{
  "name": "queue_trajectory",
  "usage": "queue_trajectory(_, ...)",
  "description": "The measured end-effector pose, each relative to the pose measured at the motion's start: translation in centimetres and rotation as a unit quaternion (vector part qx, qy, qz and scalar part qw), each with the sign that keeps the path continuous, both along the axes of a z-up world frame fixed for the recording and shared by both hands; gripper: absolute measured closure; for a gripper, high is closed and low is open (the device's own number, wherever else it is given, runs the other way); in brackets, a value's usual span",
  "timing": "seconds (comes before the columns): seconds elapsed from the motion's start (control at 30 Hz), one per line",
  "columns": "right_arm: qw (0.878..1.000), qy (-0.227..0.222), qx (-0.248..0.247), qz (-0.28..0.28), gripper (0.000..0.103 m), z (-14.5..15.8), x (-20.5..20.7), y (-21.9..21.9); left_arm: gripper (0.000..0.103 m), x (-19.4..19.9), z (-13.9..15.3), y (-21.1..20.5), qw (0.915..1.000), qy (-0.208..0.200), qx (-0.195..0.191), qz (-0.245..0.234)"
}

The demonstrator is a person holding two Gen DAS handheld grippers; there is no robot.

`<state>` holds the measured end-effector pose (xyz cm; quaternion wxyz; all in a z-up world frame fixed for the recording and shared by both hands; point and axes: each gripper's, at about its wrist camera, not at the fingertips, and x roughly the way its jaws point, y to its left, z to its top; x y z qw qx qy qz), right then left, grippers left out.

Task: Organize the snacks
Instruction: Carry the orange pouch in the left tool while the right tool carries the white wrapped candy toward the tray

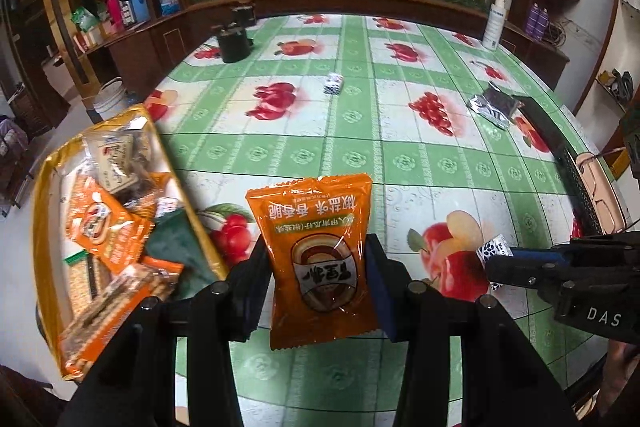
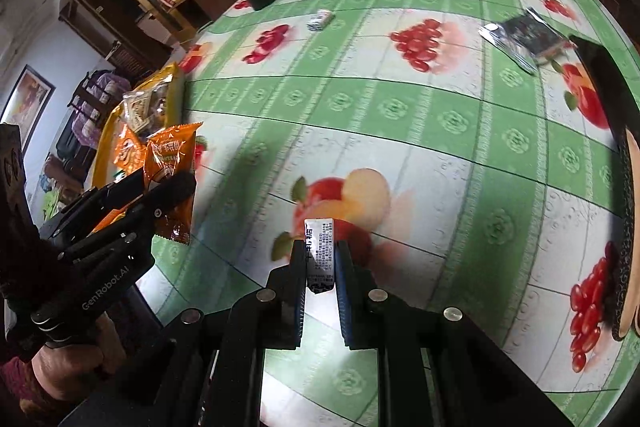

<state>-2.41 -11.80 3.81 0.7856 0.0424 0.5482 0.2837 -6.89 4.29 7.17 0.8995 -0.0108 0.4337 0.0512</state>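
Note:
My left gripper [image 1: 316,255] is shut on an orange snack packet [image 1: 316,251] and holds it upright above the table, just right of the gold tray [image 1: 42,211]. The tray holds several packets, mostly orange. My right gripper [image 2: 320,259] is shut on a small white candy packet [image 2: 320,251] above the apple print; it also shows in the left wrist view [image 1: 494,253]. The left gripper and its orange packet [image 2: 170,163] show at the left of the right wrist view, beside the tray [image 2: 108,131]. A small white packet [image 1: 334,83] and a silver-black packet [image 1: 496,105] lie farther back on the table.
The table has a green and white fruit-print cloth [image 1: 360,155]. A black cup [image 1: 234,43] stands at the back left and a white bottle [image 1: 494,23] at the back right. A dark flat object [image 1: 548,131] and a peach case [image 1: 600,187] lie at the right edge.

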Motion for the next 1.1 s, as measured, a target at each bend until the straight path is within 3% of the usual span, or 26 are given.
queue_trajectory(0.63,0.996,-0.024,0.023,0.089,0.088,2.0,-0.6,6.6,0.059,-3.5,2.3,4.8,0.9961,-0.026,0.017,0.083)
queue_trajectory(1.1,0.987,-0.041,0.032,0.15,0.088,3.9,-0.7,12.4,0.059,-6.9,2.8,10.9,0.9861,-0.035,0.007,0.162)
